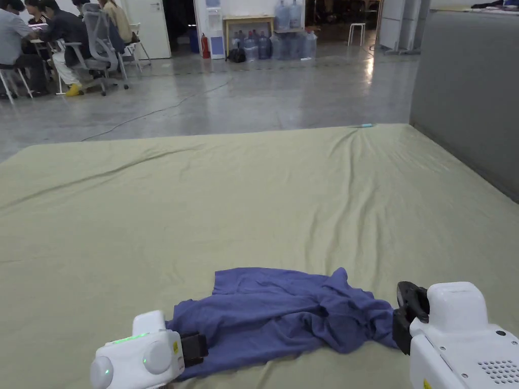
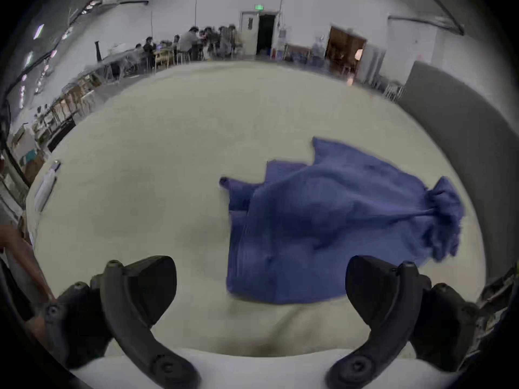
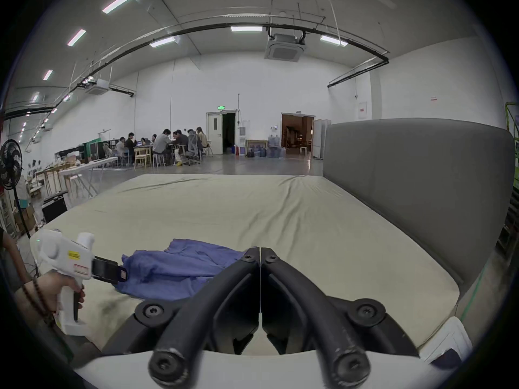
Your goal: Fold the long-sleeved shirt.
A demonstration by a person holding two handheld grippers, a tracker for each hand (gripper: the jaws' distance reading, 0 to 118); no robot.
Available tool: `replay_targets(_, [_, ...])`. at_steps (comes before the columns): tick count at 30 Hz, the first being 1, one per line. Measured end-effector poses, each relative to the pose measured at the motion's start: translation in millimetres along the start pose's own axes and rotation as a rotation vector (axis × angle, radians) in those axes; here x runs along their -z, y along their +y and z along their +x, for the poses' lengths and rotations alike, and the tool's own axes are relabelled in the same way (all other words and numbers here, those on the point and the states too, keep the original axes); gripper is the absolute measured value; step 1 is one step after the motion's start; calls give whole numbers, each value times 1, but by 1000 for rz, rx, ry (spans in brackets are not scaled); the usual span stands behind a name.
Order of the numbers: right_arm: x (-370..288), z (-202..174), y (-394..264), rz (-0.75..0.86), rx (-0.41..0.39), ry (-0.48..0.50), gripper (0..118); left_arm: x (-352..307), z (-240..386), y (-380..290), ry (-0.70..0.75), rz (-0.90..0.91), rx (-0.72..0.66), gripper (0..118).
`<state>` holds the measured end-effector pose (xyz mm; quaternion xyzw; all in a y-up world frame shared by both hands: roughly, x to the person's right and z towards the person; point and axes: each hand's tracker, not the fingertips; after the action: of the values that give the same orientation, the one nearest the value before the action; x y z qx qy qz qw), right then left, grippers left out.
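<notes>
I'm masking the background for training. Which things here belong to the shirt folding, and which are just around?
Job:
shirt, crumpled on the bed sheet
left gripper, open
right gripper, shut, empty

Just around:
headboard
fan
water bottles
people at the tables

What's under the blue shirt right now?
The blue shirt lies crumpled on the greenish sheet of the bed. The sheet shows all around it; whatever sits beneath the bunched folds is covered.
</notes>
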<state>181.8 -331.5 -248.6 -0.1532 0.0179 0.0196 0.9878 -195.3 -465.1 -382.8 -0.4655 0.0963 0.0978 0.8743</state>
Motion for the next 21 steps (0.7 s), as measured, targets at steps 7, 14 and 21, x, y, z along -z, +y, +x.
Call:
replay_targets(7, [36,23,0,-107,15,-26,0,-3,11,-6,-40,77,59,0])
replay_targets(14, [160,65,-15,-444,141,42,56,-3,8,-10,-90,89,35,0])
replay_targets(21, [263,80,-55,-717,67,48,54,-21,9,-11,-113,109,31,0])
